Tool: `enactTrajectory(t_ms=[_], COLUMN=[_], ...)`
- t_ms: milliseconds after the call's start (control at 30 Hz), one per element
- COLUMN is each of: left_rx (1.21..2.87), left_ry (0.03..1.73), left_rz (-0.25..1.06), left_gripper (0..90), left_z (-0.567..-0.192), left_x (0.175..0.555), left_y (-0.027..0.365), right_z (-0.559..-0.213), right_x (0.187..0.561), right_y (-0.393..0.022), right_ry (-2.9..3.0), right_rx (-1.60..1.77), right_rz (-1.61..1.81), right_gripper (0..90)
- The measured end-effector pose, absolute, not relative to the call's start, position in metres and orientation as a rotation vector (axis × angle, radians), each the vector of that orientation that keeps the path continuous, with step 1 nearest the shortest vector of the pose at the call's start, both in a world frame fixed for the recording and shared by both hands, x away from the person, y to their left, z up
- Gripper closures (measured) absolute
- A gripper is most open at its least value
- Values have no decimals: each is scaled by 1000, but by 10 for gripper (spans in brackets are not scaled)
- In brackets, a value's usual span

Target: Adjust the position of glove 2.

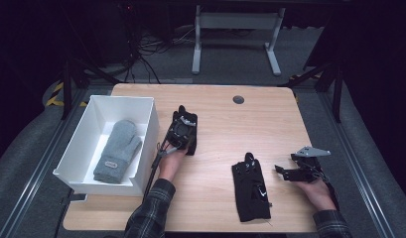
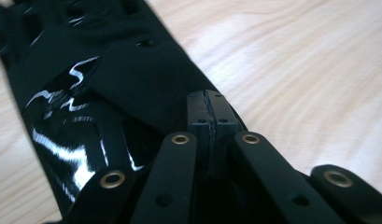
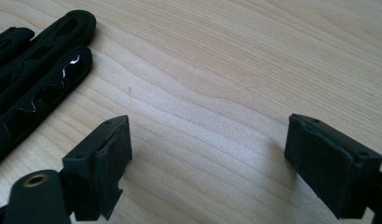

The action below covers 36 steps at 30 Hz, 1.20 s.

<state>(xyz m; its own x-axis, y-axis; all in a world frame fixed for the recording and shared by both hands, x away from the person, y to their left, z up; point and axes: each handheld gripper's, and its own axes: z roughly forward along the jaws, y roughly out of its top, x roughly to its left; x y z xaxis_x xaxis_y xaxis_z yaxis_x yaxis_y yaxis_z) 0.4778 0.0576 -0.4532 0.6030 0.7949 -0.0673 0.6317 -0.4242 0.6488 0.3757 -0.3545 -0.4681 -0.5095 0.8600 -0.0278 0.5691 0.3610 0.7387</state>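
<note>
High view: a white open-topped rectangular box sits at the left edge of the light wooden bench, and one grey knitted mitten lies flat inside it, cuff toward the person and tip away.

Just right of that box the left gripper stands over a black glove with glossy patches. In the left gripper view its jaws are pressed together, pads meeting with no gap, their tips resting at the glove's right-hand edge; whether a fold of fabric is pinched between them I cannot tell. From there the glove's long axis runs away from the jaws, up and to the left, its shiny panels left of the jaws.

A second black glove with cut-out fingers lies flat on the bench between the two hands, its long axis running roughly away from the person, fingers at the far end. The right gripper rests just right of it, pointing toward it. In the right gripper view its jaws stand wide apart with bare wood between them, and the glove's fingers lie beyond and left of the left-hand jaw, not touching it.
</note>
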Motion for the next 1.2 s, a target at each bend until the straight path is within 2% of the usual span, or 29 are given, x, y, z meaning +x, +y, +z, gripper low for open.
enactTrajectory(t_ms=[200, 433, 733, 1033, 1200], left_rx=[2207, 2209, 2128, 2105, 2168], left_ry=[1036, 1012, 1113, 1206, 1197], left_rz=[246, 245, 327, 357, 345], left_gripper=[900, 900, 900, 900, 900], left_z=[-453, -448, -433, -444, -455], left_x=[470, 469, 486, 499, 500], left_y=[38, 35, 66, 82, 79], right_z=[-468, -468, -468, -468, -468], right_x=[376, 376, 376, 376, 376], right_y=[-355, -355, -354, -355, -355], right_ry=[2216, 2216, 2215, 2215, 2215], right_rx=[1245, 1244, 1245, 1245, 1245], right_rz=[957, 957, 956, 955, 955], right_gripper=[151, 151, 151, 151, 151])
